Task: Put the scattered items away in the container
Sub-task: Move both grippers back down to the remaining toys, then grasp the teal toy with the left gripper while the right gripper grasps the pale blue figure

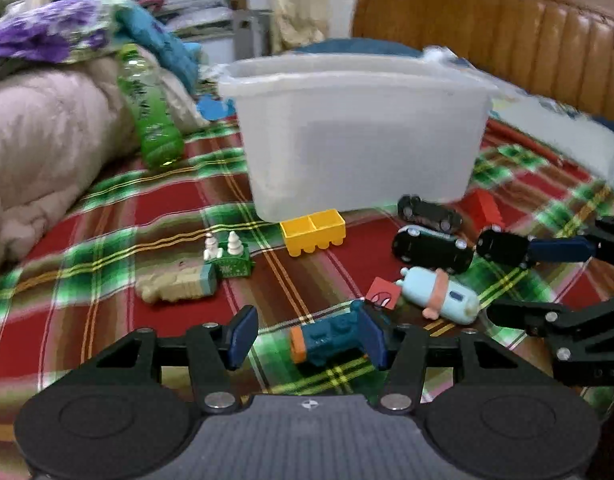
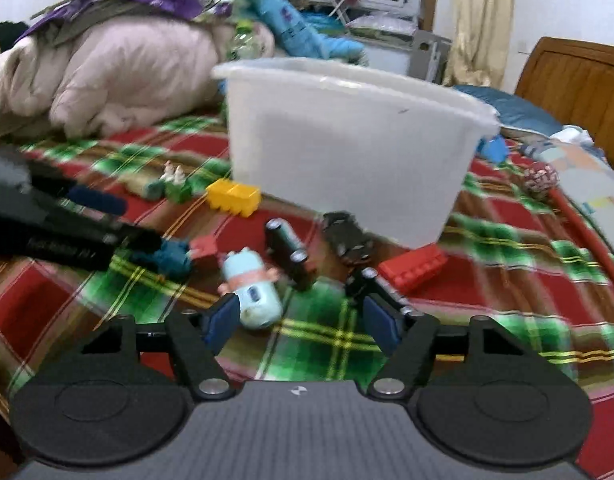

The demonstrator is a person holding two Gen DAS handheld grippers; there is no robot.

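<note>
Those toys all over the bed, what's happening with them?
Someone is tidying them into the clear plastic tub with two hand-held grippers. The left gripper is open around a blue toy lying on the plaid blanket. The right gripper is open too, near a light blue figure and some black toy cars. Nothing is lifted yet, and no toys show through the tub's wall.

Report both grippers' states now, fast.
Left gripper: open, holding nothing; blue toy lies between its fingers.
Right gripper: open, holding nothing, above the blanket.
</note>
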